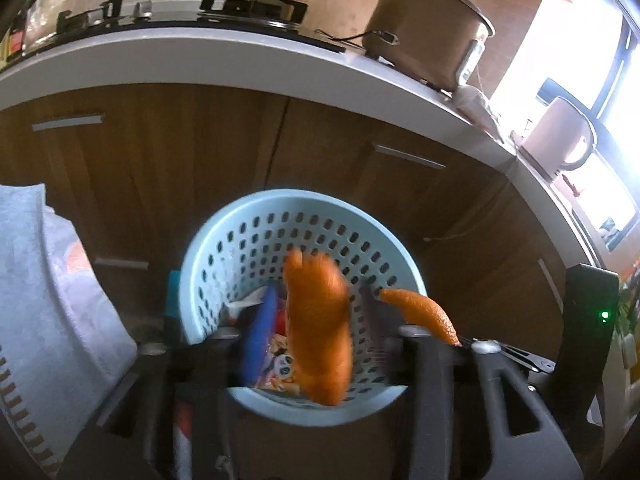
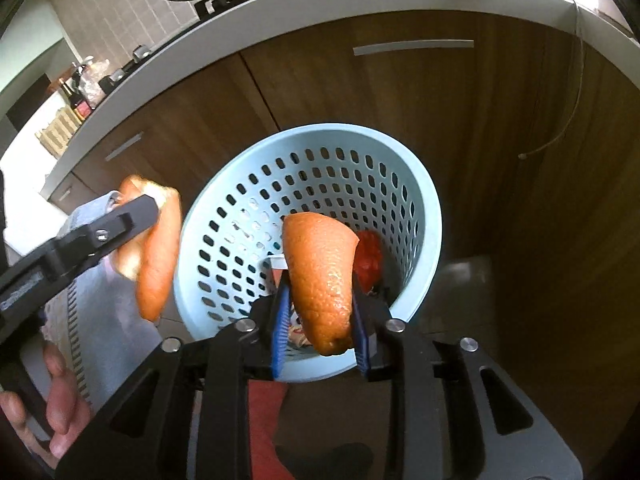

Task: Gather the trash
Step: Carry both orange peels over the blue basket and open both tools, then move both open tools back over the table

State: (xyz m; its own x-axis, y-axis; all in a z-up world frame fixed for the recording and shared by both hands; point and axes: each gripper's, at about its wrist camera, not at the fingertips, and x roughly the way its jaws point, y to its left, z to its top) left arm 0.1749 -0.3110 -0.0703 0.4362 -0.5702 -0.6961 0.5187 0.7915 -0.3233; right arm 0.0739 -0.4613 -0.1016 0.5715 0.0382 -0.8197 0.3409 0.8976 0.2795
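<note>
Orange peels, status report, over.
Left claw open, blurred peel above the blue basket. Right claw grips second peel over basket. Nothing blocking.

Two pieces of orange peel (image 2: 324,280) show: one at the centre of the right wrist view, the other piece (image 2: 154,256) at nine o'clock from it. One pale blue perforated basket (image 2: 424,216) stands behind them, with one red crumpled scrap (image 2: 368,256) inside at three o'clock of the central peel. Two black grippers are in view, the left gripper (image 1: 316,344) and the right gripper (image 2: 320,332).
</note>
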